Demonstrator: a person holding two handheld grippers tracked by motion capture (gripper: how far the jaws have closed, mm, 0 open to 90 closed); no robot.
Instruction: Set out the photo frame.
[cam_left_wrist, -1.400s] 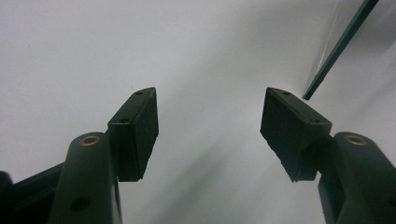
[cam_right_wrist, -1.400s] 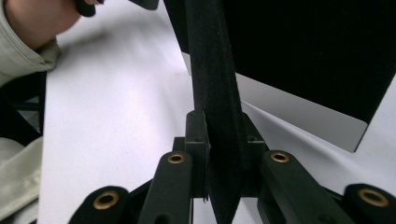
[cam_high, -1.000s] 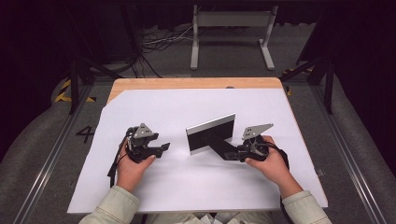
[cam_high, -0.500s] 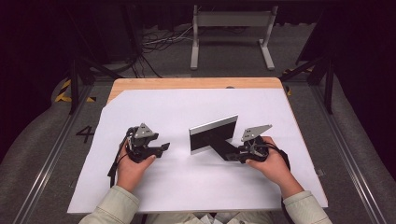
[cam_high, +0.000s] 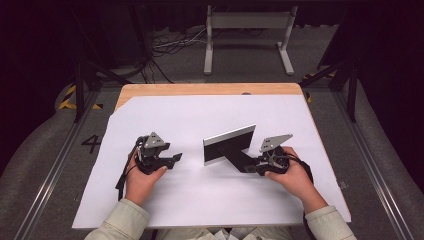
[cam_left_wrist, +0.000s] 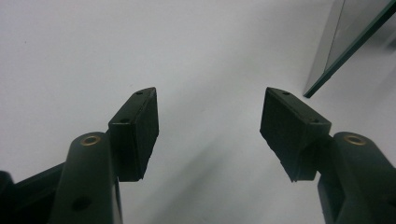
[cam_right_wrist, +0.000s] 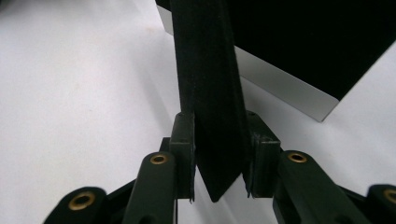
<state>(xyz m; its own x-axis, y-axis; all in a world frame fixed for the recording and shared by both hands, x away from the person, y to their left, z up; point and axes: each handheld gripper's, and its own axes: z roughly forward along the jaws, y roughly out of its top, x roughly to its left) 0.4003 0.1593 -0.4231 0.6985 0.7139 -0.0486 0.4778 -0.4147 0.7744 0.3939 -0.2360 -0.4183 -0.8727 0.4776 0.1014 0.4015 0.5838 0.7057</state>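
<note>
A picture frame (cam_high: 229, 145) stands upright on the white sheet (cam_high: 200, 115), its black back (cam_right_wrist: 317, 42) toward my right hand. Its black stand leg (cam_high: 237, 157) reaches back to my right gripper (cam_high: 248, 167). In the right gripper view the pads sit against both sides of the leg (cam_right_wrist: 210, 93), near its pointed tip. My right gripper (cam_right_wrist: 218, 149) has just been opening its jaws a little, with the leg still between them. My left gripper (cam_high: 176, 158) rests on the sheet left of the frame. Nothing lies between the open jaws of my left gripper (cam_left_wrist: 210, 126), and the frame's edge (cam_left_wrist: 345, 42) stands at the upper right.
The white sheet covers most of a wooden table, whose bare far edge (cam_high: 210, 89) shows. A grey metal stand (cam_high: 247, 37) and cables (cam_high: 170, 47) are on the floor beyond the table. Rails run along both sides of the table.
The frame has shifted very slightly to the right. Both hands have stayed where they were.
</note>
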